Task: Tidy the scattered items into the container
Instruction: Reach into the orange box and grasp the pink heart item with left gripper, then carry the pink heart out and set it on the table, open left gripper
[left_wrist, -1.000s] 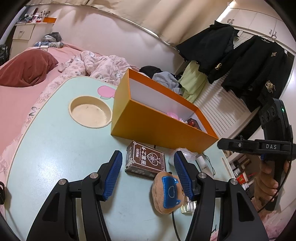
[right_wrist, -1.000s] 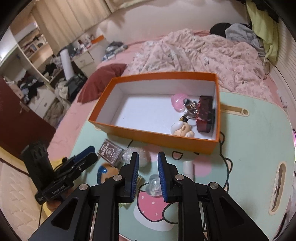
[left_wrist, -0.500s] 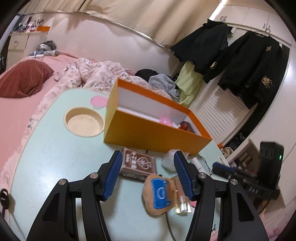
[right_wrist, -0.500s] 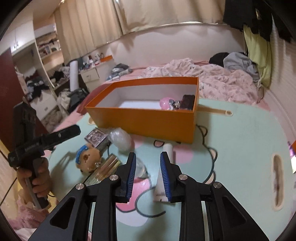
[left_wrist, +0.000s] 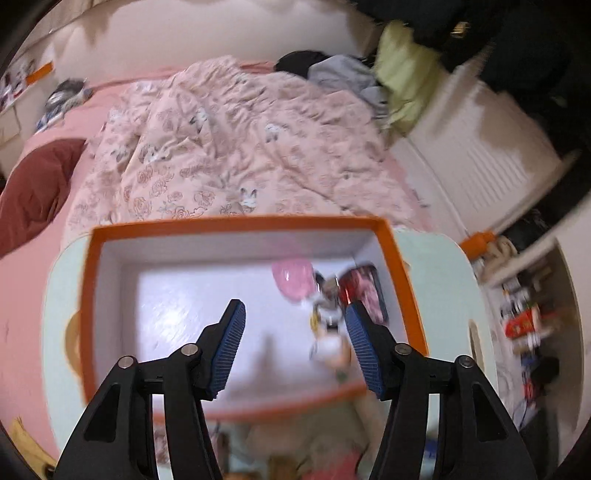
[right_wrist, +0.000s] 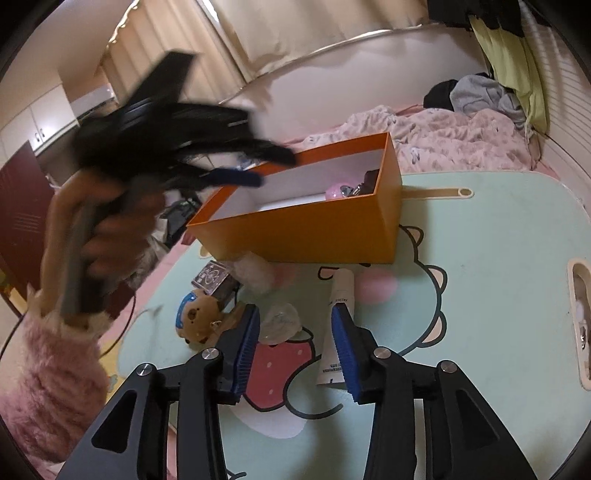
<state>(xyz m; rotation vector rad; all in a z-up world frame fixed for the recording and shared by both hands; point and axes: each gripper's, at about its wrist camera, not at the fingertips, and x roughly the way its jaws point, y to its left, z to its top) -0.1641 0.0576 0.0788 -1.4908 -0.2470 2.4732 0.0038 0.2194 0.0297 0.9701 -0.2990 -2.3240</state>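
**Ana:** Pale green counter (right_wrist: 480, 258) with a cartoon print, set against a pink bed (right_wrist: 461, 136). Nearest the right hand-held gripper (right_wrist: 295, 343) what do you see?

**Ben:** Its jaws are opening with nothing pinched. A crumpled clear wrapper (right_wrist: 280, 321) lies between the blue pads, and a white tube (right_wrist: 338, 321) lies just beside the right pad. A little further off are a bear plush (right_wrist: 197, 315), a dark card deck (right_wrist: 214, 277) and a pale fluffy lump (right_wrist: 255, 275), all loose on the counter in front of the box.

**Ana:** And the orange box (right_wrist: 314, 236)?

**Ben:** Beyond them, open-topped. Inside at one end sit a pink round thing (left_wrist: 293, 277), a dark red case (left_wrist: 364, 291) and some small blurred pieces.

**Ana:** The left hand-held gripper (left_wrist: 293, 347)?

**Ben:** It hangs over the box, pointing down into it. Its jaws are closing a little, yet they stand apart with nothing between them.

**Ana:** So the step?

**Ben:** I judge the right side is starting a pick, probably the wrapper or the tube. It needs to settle on one, lower until the pads straddle it, then close. The tube lies flat, so gripping across its width looks safest.
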